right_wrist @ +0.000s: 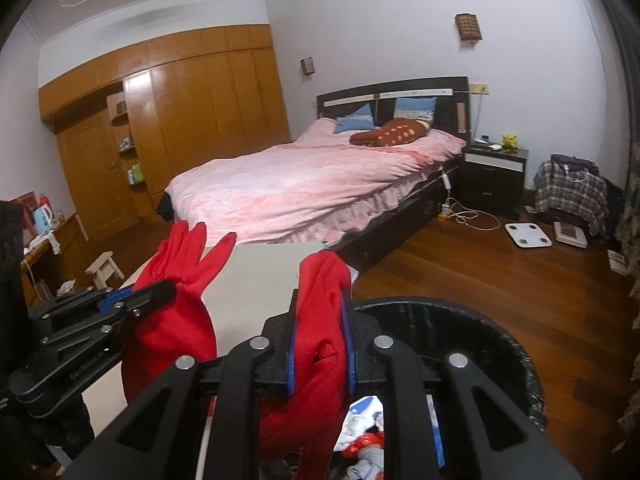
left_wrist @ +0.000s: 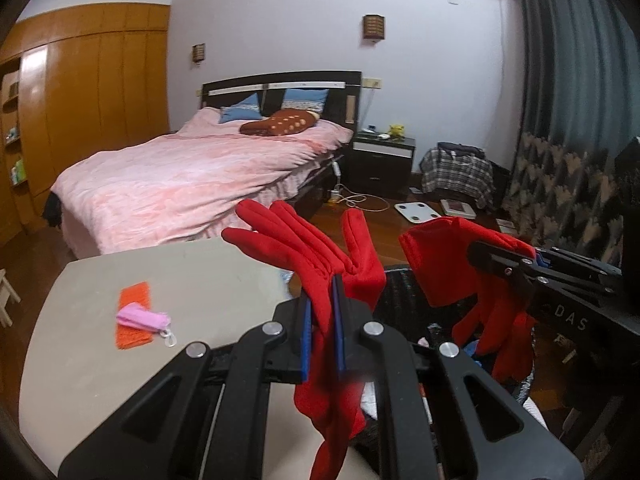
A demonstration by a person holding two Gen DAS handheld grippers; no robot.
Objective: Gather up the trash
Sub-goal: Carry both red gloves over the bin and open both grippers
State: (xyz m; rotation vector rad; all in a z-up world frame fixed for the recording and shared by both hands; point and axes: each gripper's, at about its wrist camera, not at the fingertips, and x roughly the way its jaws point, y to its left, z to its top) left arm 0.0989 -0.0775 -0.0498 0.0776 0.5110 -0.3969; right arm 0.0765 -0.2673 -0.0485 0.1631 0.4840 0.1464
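- The left gripper [left_wrist: 322, 322] has its jaws closed on a red glove [left_wrist: 316, 248]; the glove's fingers stick up and spread above the jaws, and its cuff hangs down under them.
- The right gripper [right_wrist: 320, 344] has its jaws closed on a second red glove [right_wrist: 320, 320], which is bunched between the blue pads and hangs below them.
- The landmark is the black trash bin [right_wrist: 500, 344]. The second red glove hangs over the bin's opening, just inside its near rim.
- The first red glove is beside the bin's rim, on the side of the table [left_wrist: 100, 360], at the table's edge.
- Inside the bin some mixed trash [right_wrist: 360, 440] is visible, white, blue and red pieces.
- On the table, well apart from the bin, an orange cloth [left_wrist: 134, 320] lies flat, and a pink pouch [left_wrist: 142, 318] lies on top of it.
- Behind the bin and the table stands a bed [left_wrist: 192, 176] with a pink cover.
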